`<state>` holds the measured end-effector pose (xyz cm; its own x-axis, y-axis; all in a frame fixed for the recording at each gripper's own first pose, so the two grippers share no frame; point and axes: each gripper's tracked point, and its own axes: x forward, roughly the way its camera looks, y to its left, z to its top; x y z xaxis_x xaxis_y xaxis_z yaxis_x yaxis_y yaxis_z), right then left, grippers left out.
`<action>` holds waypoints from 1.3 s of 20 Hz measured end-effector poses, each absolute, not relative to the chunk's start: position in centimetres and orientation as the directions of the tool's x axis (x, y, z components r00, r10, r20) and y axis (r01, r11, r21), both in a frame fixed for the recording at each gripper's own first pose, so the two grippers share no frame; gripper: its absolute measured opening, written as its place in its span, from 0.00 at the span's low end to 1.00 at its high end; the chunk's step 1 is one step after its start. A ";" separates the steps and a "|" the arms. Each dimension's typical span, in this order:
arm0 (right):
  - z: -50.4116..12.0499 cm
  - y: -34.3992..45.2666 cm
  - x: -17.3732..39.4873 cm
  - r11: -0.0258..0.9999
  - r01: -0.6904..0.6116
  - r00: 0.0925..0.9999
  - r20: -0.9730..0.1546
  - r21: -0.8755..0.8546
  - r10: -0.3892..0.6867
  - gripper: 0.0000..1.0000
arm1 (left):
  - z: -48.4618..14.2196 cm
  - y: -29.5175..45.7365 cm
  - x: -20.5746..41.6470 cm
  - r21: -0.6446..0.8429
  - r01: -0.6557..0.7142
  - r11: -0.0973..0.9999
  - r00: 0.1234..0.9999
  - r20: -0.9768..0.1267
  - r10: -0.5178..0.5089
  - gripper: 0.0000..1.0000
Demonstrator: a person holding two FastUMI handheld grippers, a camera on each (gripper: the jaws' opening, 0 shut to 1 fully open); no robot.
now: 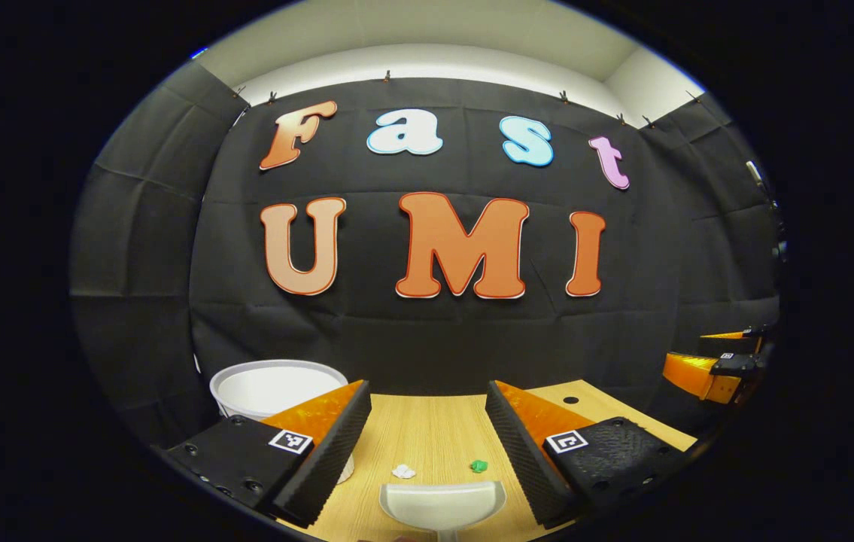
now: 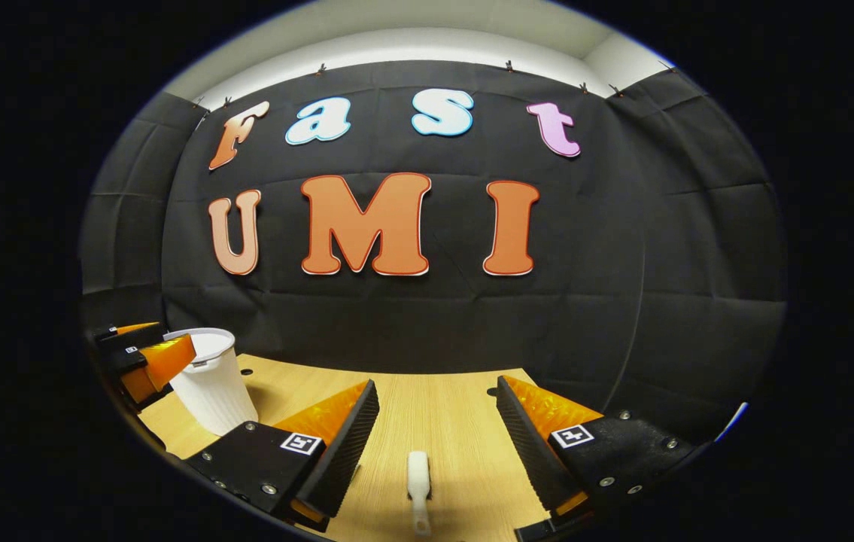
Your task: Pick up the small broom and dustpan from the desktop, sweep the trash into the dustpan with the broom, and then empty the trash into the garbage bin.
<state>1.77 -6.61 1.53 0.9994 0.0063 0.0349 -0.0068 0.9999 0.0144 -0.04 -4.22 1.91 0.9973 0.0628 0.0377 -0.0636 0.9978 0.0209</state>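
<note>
Pale wood-grain worktop (image 1: pixel 427 436) underfoot here, running back to a far edge against the black cloth wall (image 1: pixel 434 331), with a strip of white ceiling above it. In the left gripper view, the left gripper (image 1: pixel 428 444) hangs over the near part of the worktop, jaws spread wide and nothing between them. Just ahead, at the near edge, lies the white plastic dustpan (image 1: pixel 443 503), mouth facing away, and just beyond its lip sit two bits of trash, a crumpled white paper scrap (image 1: pixel 403 472) and a small green scrap (image 1: pixel 479 466), apart from each other. The white ribbed plastic garbage bin (image 1: pixel 276 388) stands upright toward the far left corner, partly behind the left finger. A small round hole (image 1: pixel 570 400) marks the worktop's far right side. In the right gripper view, the right gripper (image 2: pixel 434 444) is likewise released, fingers parted, and the small white broom (image 2: pixel 418 482) lies flat on the worktop between them, near the front edge, untouched.
</note>
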 end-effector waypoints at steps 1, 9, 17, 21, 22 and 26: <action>1.7 -6.8 2.4 1.000 -0.027 0.999 0.038 0.014 0.026 0.95 | 1.9 -4.5 0.0 0.023 -0.082 0.996 0.996 0.038 0.081 0.96; 0.7 -8.2 4.7 0.998 -0.060 0.998 0.011 0.026 0.060 0.95 | 0.6 -7.5 1.2 0.061 -0.041 0.997 0.999 -0.012 0.041 0.96; -2.2 -9.0 5.5 0.998 -0.016 0.999 -0.049 0.052 0.019 0.95 | -6.2 -5.5 1.9 0.147 -0.017 0.989 0.974 -0.223 0.050 0.96; -3.3 -9.2 6.0 0.998 -0.015 0.998 -0.065 0.069 0.019 0.95 | -12.2 -6.0 0.7 0.090 0.032 0.995 0.904 -0.426 0.010 0.96; -3.8 -9.1 6.1 0.997 -0.019 0.997 -0.080 0.071 0.024 0.95 | -14.1 -6.1 0.4 0.074 0.039 0.997 0.869 -0.495 0.003 0.96; -5.2 -9.2 6.4 0.995 -0.035 0.992 -0.117 0.088 0.045 0.95 | -23.1 -6.4 -3.0 -0.042 -0.010 0.999 0.646 -0.763 -0.026 0.98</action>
<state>6.36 -9.25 -5.18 0.9921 0.0452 -0.1174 -0.0349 0.9955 0.0882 -3.02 -6.35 -23.15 0.6463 -0.0258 -0.7627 -0.0098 0.9991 -0.0422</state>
